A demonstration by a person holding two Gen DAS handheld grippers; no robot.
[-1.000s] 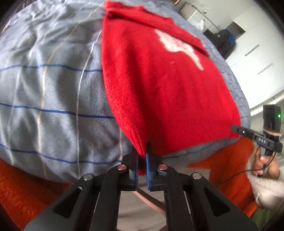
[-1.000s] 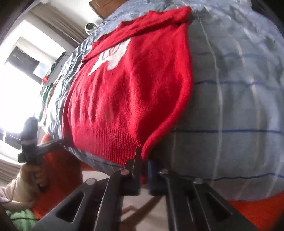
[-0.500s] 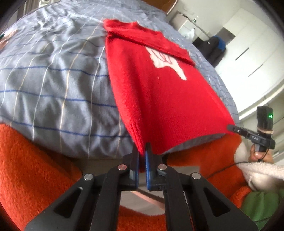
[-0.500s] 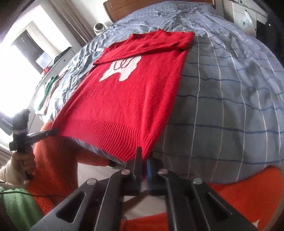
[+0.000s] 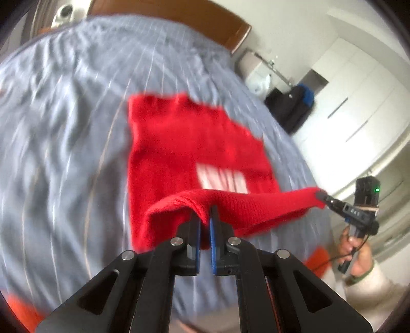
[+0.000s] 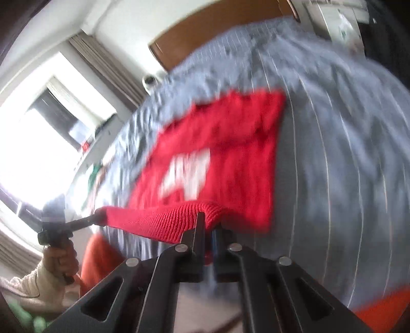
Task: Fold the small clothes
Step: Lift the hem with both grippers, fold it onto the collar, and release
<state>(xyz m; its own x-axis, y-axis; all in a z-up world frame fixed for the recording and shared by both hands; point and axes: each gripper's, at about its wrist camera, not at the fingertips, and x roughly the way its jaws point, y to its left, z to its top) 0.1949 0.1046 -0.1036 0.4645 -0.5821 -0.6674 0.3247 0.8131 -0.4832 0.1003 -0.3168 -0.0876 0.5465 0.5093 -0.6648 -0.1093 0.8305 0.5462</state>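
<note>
Since half a second ago, the ribbed hem of the red sweater (image 5: pixel 194 143) has been lifted off the near edge of the bed and carried up over the garment's body, so that the white motif (image 5: pixel 221 179), earlier far up the frame, now sits just above the raised hem. Both views are smeared by motion blur, where the previous frames were sharp. The sweater is laid on the blue-grey striped bedspread (image 5: pixel 64 133) with its long axis running from the bottom centre of the frame towards the wooden headboard (image 5: pixel 179 15) at the top, neckline end farthest away. The hem is stretched as a taut horizontal band across the lower middle of each view, the knit ribbing being clearly seen in the right wrist view. The left gripper (image 5: pixel 204 217) is clamped on one hem corner, red cloth being pinched between its blue-padded jaws; the right gripper (image 6: pixel 208 225) is likewise closed on the opposite corner. In the left wrist view the right gripper (image 5: pixel 324 196) is seen at the right edge, held by a hand (image 5: pixel 356 258) in a cream sleeve; in the right wrist view the left gripper (image 6: pixel 98 217) appears at the left. An orange blanket (image 6: pixel 97 256) is visible below the bedspread's edge. White wardrobe doors (image 5: pixel 358 107) fill the upper right.
</note>
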